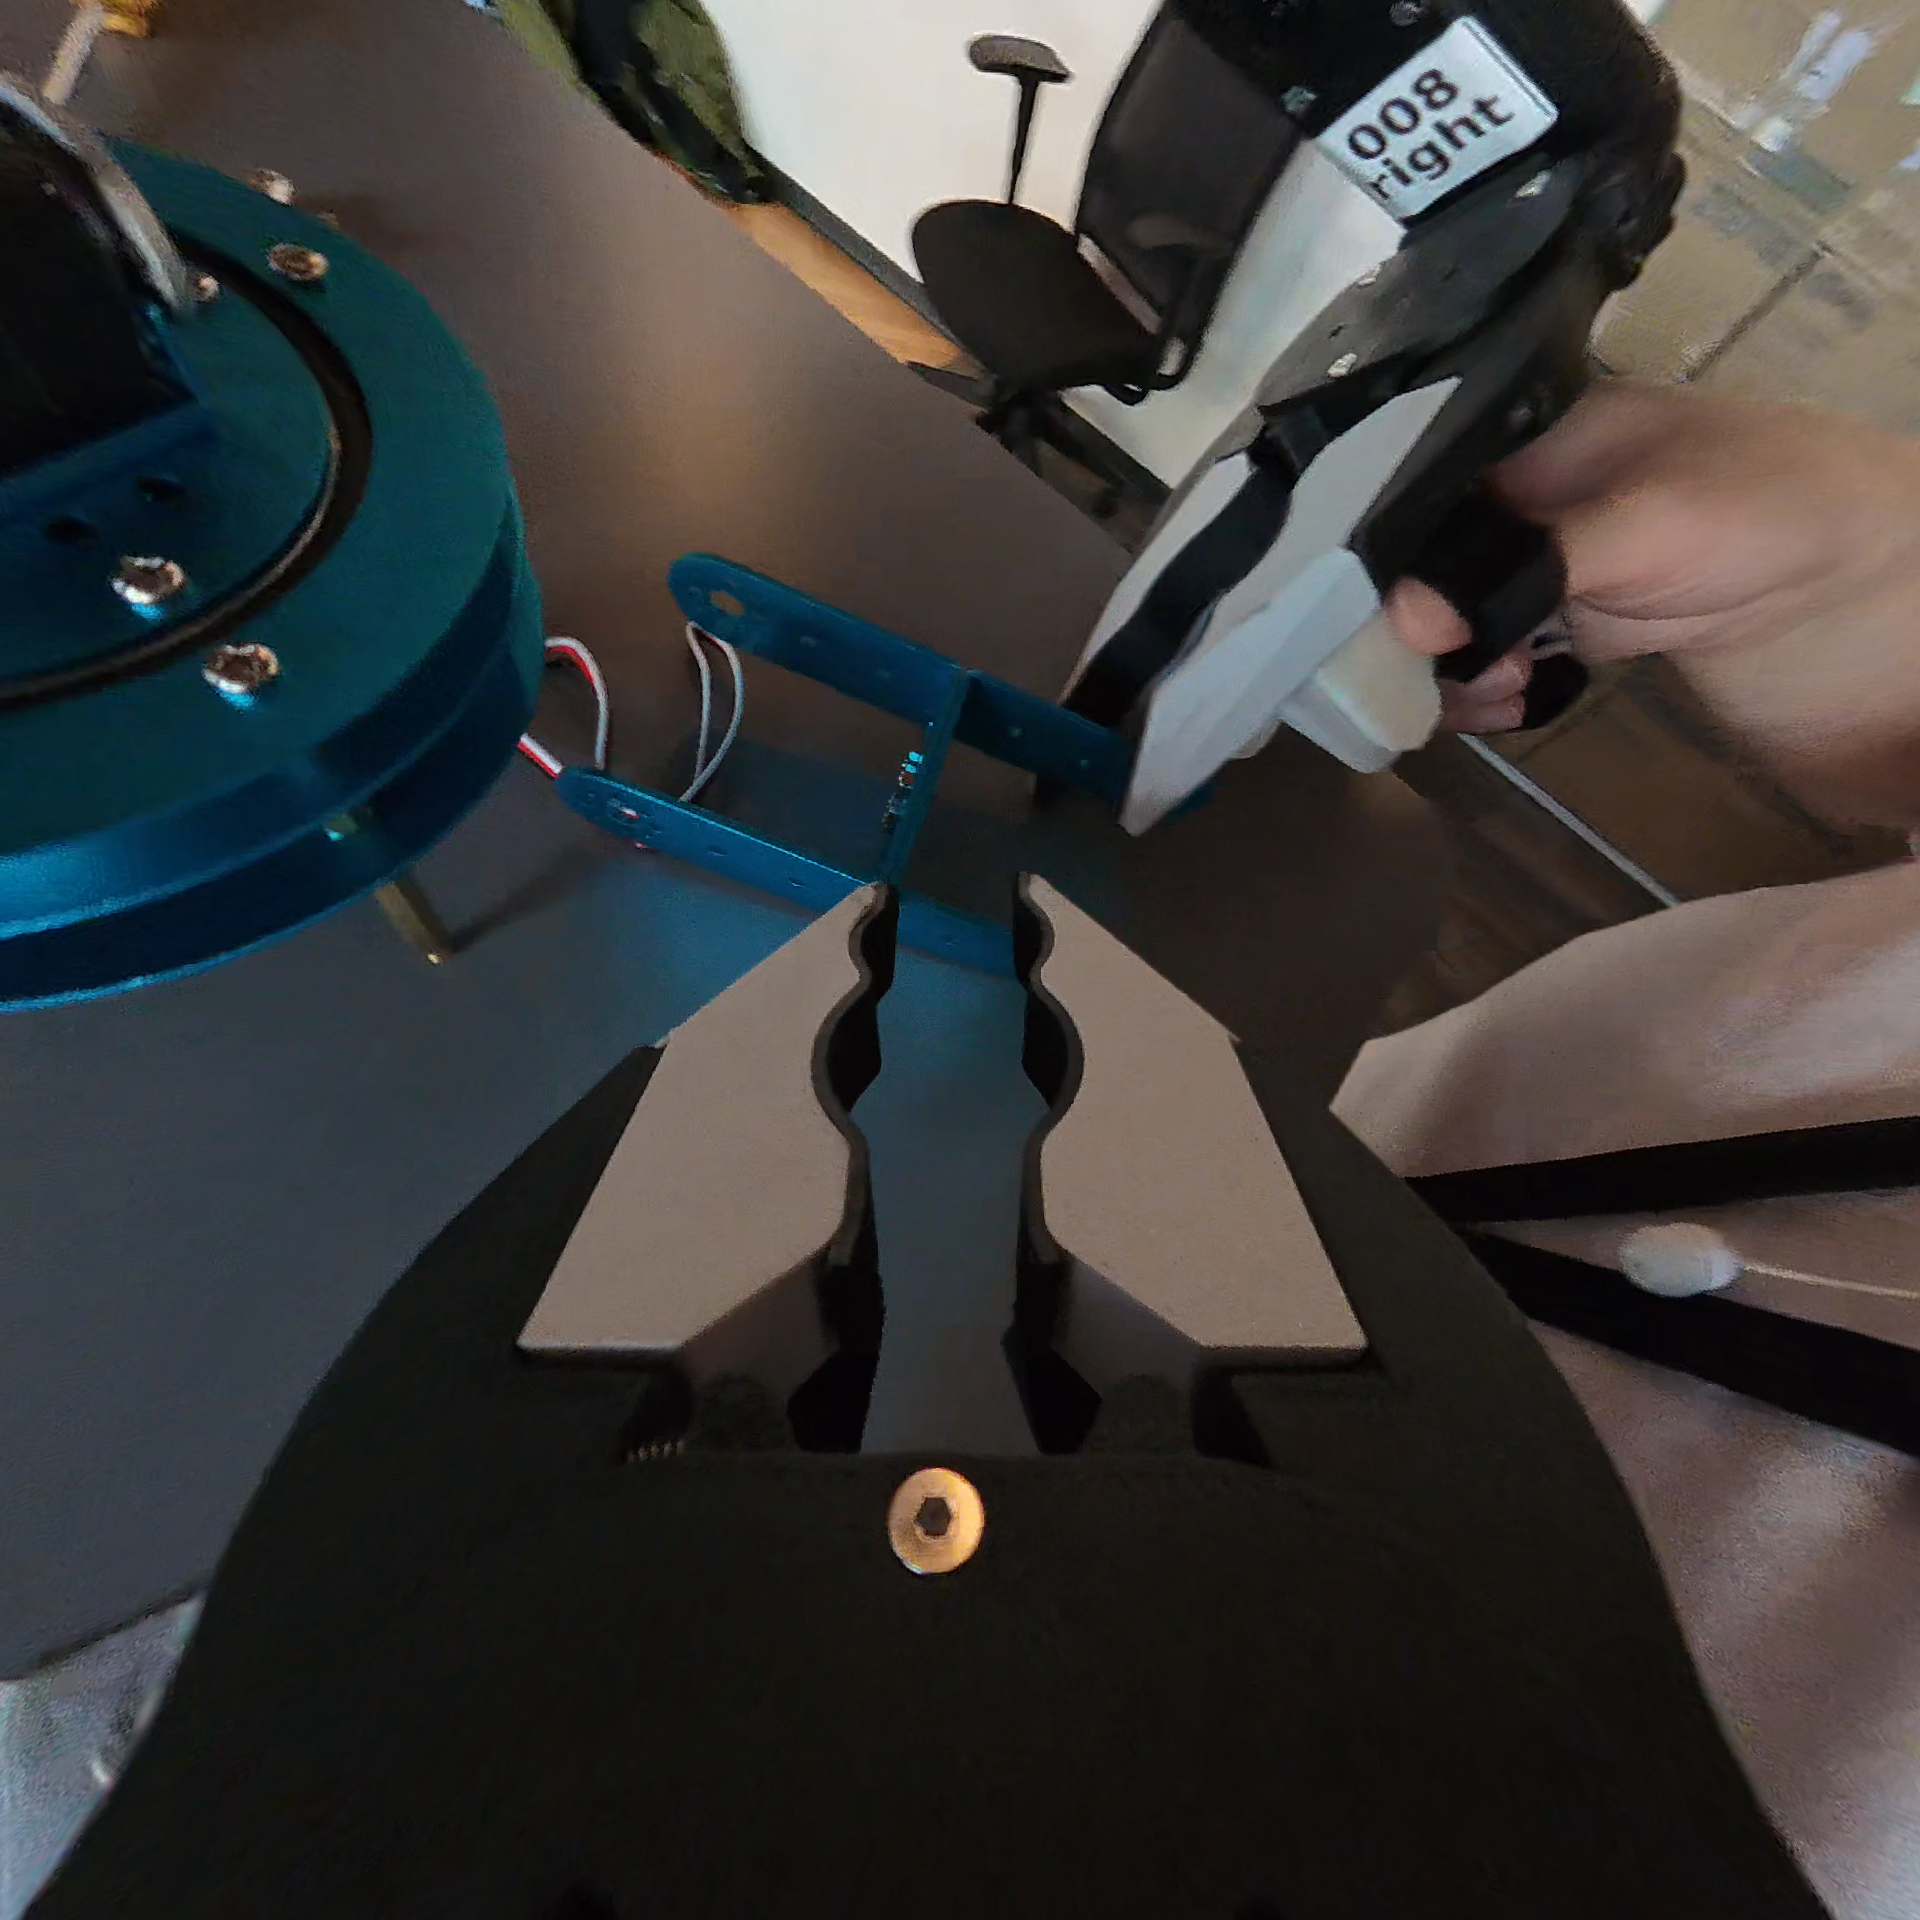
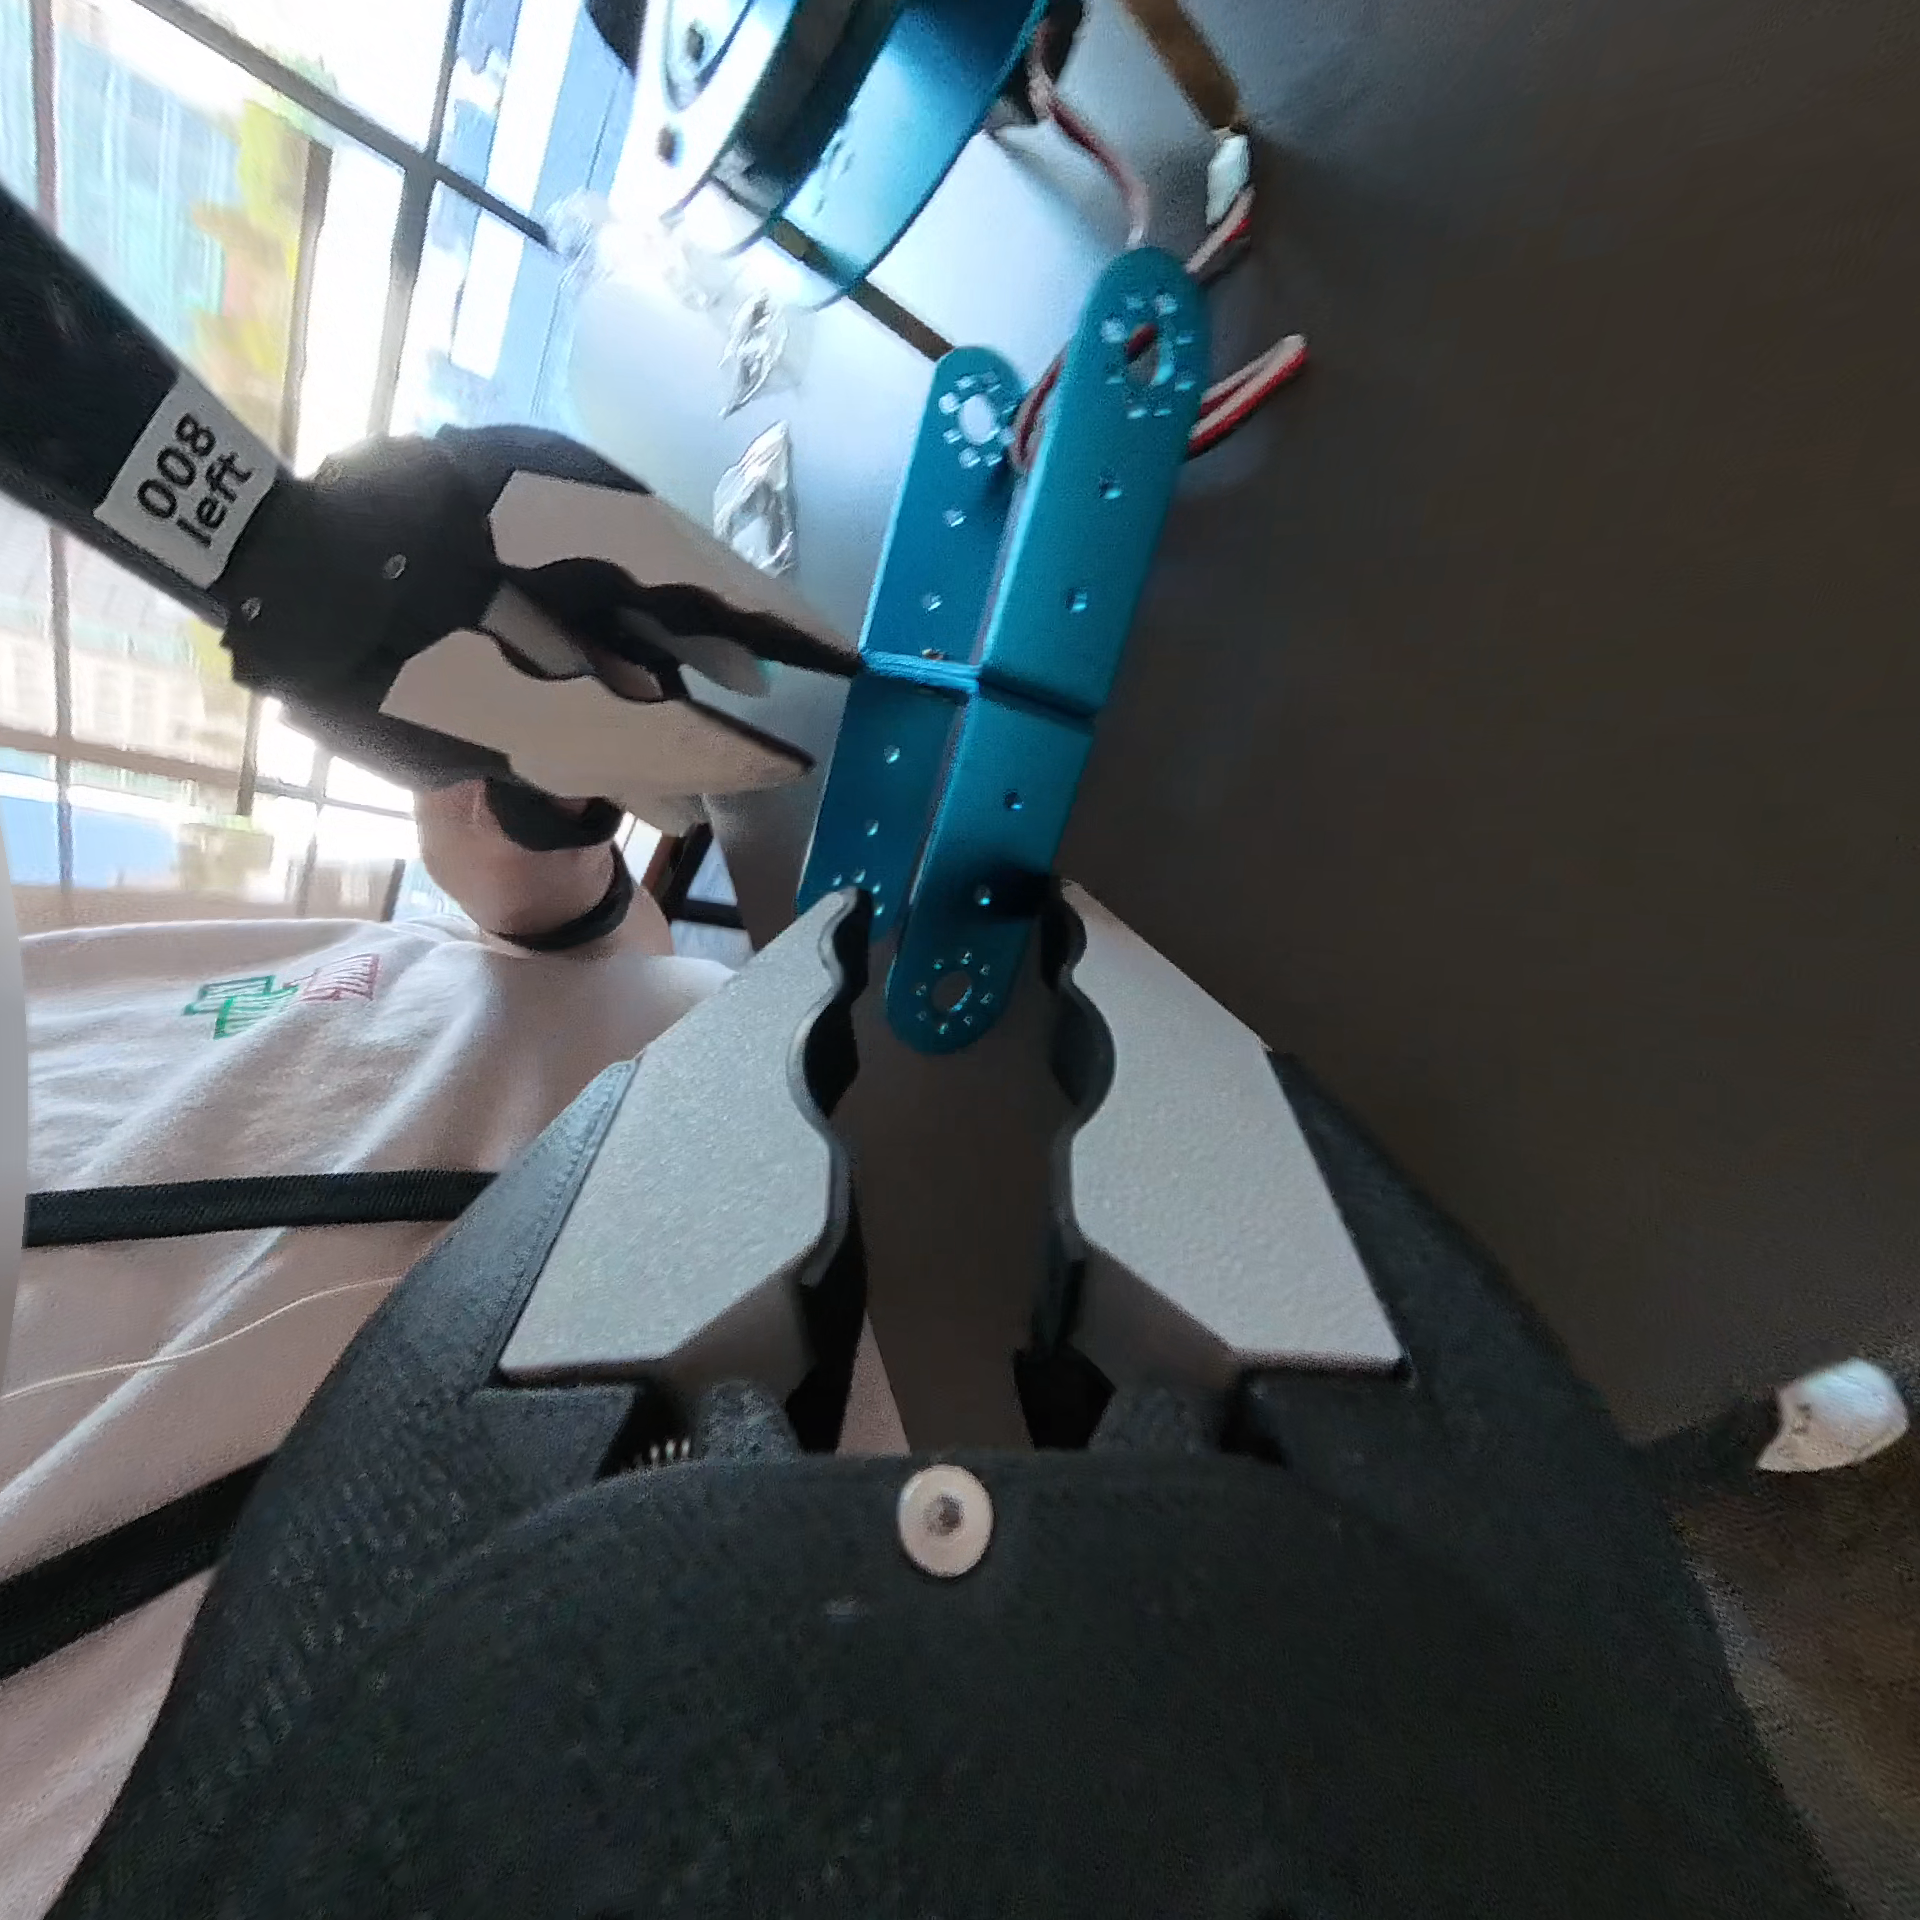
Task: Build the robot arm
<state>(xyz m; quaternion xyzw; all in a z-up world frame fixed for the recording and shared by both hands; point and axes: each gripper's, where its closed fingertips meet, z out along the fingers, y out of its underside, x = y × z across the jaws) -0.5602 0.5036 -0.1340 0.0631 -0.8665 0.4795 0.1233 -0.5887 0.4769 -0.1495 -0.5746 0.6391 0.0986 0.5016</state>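
A blue metal bracket (image 1: 810,655), H-shaped with holed arms, lies on the dark table (image 1: 727,364) next to a round blue base (image 1: 260,623). My left gripper (image 1: 956,894) has its jaws a narrow gap apart; its tips sit at the bracket's cross web, over the near arm. My right gripper (image 2: 951,899) is shut across the end of the bracket's (image 2: 1039,623) other arm. In the left wrist view the right gripper (image 1: 1127,769) comes in from the upper right. In the right wrist view the left gripper (image 2: 831,712) touches the bracket's middle from the left.
Red and white wires (image 1: 717,707) run from the base (image 2: 831,125) past the bracket's far end. Small clear bags (image 2: 758,499) lie on the table (image 2: 1558,727). A white scrap (image 2: 1829,1423) lies near my right gripper. A black office chair (image 1: 1039,281) stands beyond the table. A person's light shirt (image 2: 208,1091) is close by. My hands' fingertips stand some 5 cm from each other.
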